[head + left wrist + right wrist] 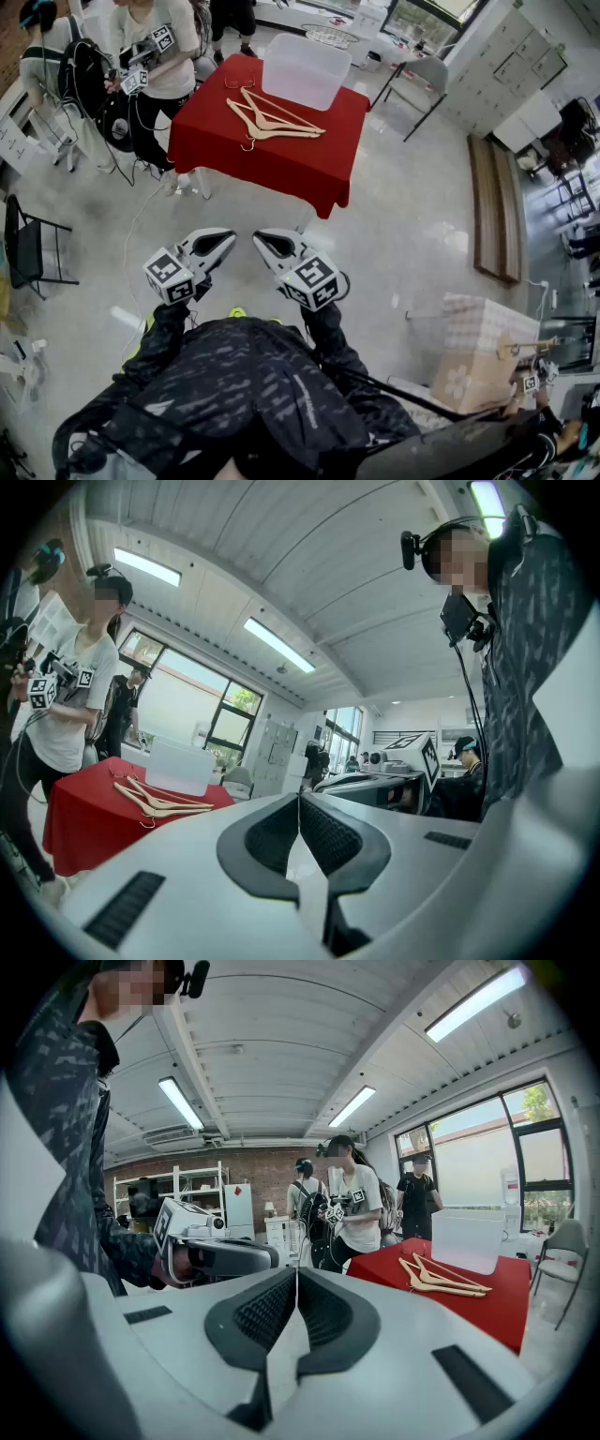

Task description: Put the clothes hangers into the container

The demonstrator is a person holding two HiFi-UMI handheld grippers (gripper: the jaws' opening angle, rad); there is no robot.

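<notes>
At 12 o'clock in the head view, the wooden hangers (272, 122) lie one over another on the red table (281, 173), so their number cannot be counted surely. The container (307, 70) behind them is milky, and what is inside it cannot be told. A small thin thing (239, 82) at 9 o'clock of the container is too small to name. At 11 o'clock, the top edge cuts off the head of a standing person (155, 56). The marker cubes cover the hands holding the left gripper (225, 242) and the right gripper (262, 242).
</notes>
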